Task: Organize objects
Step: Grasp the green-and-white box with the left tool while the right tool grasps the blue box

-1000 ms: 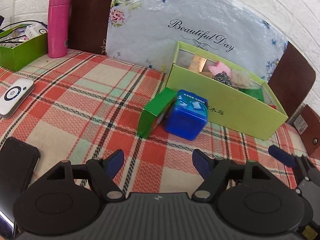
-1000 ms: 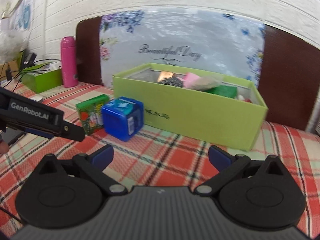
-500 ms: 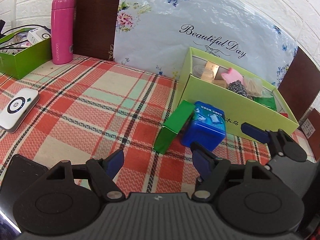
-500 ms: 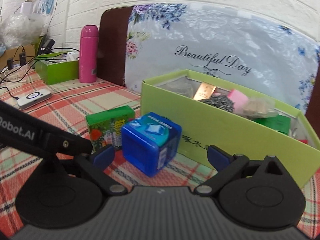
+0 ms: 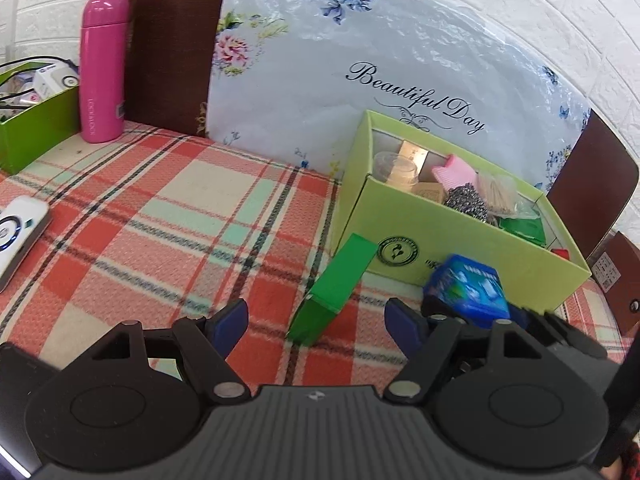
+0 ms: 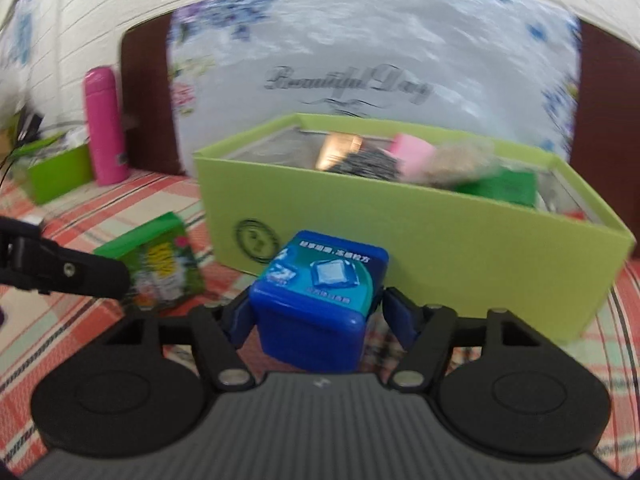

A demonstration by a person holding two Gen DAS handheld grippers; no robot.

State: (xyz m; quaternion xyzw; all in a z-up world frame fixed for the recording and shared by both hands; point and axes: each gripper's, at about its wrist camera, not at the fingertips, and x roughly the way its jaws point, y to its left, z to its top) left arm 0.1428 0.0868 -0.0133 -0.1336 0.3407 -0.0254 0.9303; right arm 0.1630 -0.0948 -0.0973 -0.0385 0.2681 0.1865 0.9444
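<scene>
Two grippers: right gripper (image 6: 316, 316) closing around blue box (image 6: 320, 296), left gripper (image 5: 316, 320) spread.

Matte black plastic left gripper (image 5: 316, 318) with two round flat discs, ribbed grey centre plate, small white logo, silver pivot screws, triangular cut-outs in the links, dark blue fingertip pads (image 5: 230, 320). Same black-and-grey build on the right gripper (image 6: 316, 316), blue pads (image 6: 398, 316), silver screw heads.
</scene>
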